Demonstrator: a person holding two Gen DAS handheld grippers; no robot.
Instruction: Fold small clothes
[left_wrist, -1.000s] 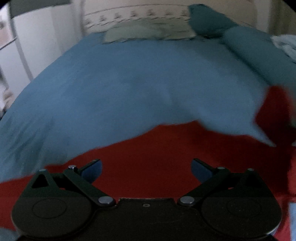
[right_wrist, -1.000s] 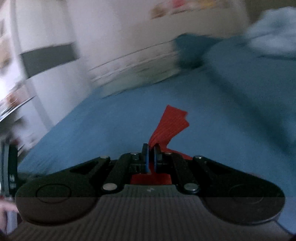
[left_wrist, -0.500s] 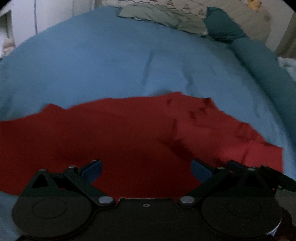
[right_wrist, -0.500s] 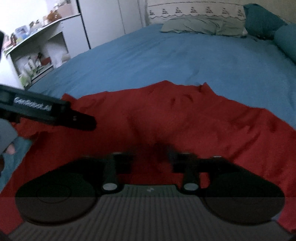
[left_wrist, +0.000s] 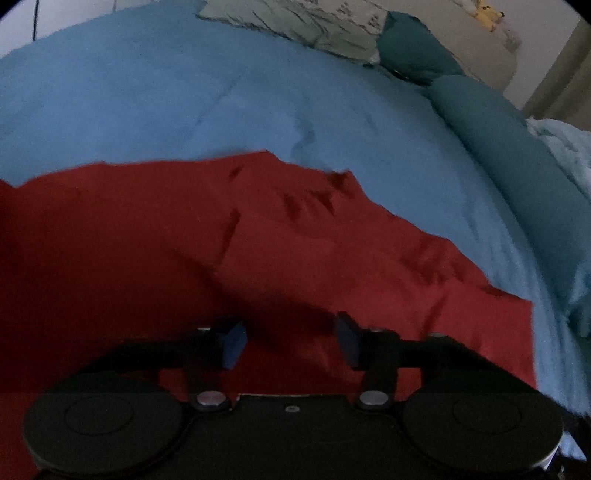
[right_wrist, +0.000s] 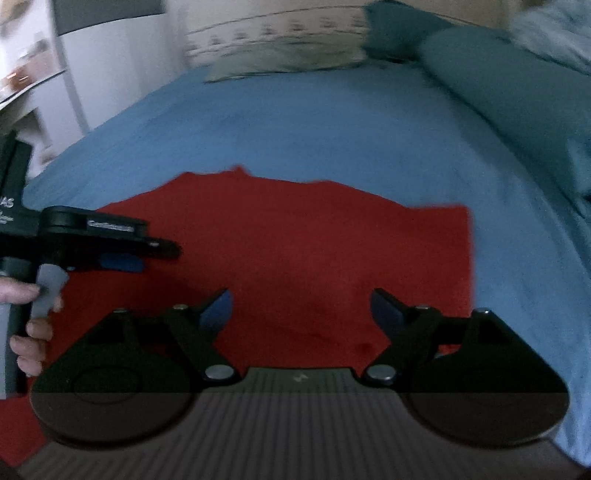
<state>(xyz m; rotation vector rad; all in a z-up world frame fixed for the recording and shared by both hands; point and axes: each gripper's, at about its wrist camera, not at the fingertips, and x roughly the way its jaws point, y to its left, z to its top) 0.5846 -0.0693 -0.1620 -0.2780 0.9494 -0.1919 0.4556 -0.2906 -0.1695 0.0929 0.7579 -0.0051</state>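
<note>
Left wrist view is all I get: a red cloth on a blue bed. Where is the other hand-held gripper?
Observer: The right hand-held gripper hovers over the red cloth, jaws wide apart, holding nothing.
Visitor: And who holds the one I'm looking through?
Observer: A bare hand grips the handle of the left hand-held gripper, near the cloth's left side.
Visitor: Anything beside the bed?
Observer: A white shelf with blurred items stands to the left of the bed.
</note>
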